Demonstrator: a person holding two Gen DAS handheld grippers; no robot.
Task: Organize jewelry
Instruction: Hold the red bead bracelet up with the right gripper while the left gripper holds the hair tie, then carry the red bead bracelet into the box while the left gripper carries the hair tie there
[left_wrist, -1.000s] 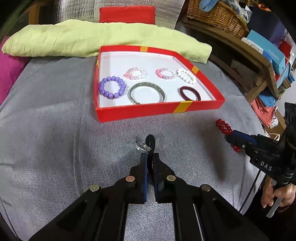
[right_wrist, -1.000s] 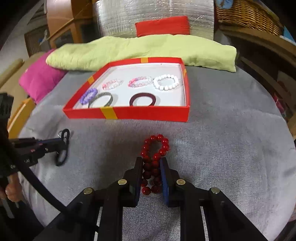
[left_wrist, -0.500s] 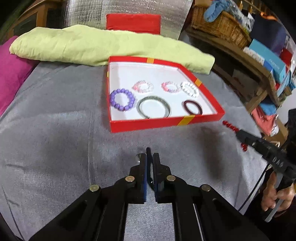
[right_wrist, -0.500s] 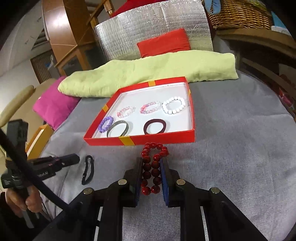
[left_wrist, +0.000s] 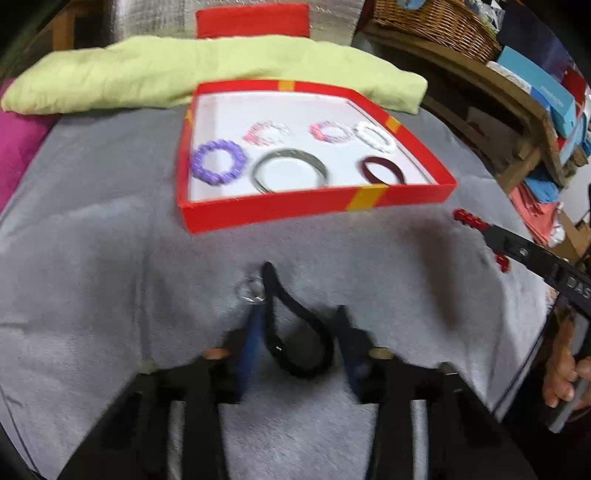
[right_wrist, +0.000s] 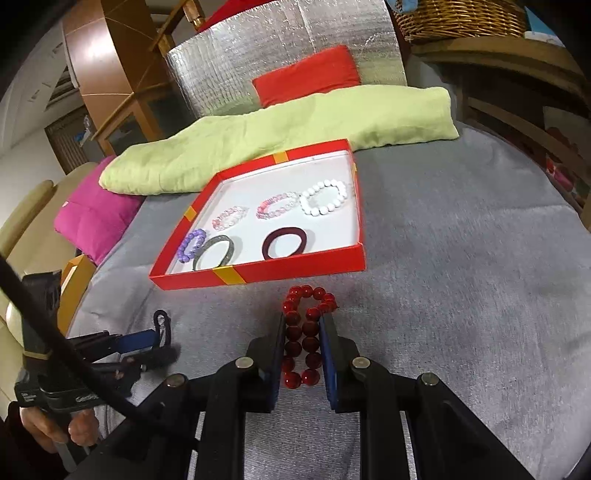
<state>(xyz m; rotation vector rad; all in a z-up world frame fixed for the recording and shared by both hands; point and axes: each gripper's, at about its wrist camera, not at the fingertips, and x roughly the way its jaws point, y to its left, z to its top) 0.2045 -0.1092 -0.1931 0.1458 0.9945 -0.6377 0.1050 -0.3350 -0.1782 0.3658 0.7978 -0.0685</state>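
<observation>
Lying on the grey fabric-covered desk (left_wrist: 92, 258), a black cord bracelet (left_wrist: 295, 325) with a clear glass bead sits between the pads of the left tongs (left_wrist: 299, 332), its long axis running away toward the red cardboard box (left_wrist: 314, 208); the jaws are opening and no longer press it. The shallow box, near the desk's far edge, holds six bracelets: one purple beaded (left_wrist: 218, 162), two pink beaded, one white beaded (right_wrist: 324, 197), one grey metal bangle (left_wrist: 291, 170) and one dark maroon band (right_wrist: 286, 242). To the right, the right tongs (right_wrist: 303, 343) are clamped on a red bead bracelet (right_wrist: 304, 332), squeezed into a double row pointing at the box's near wall.
</observation>
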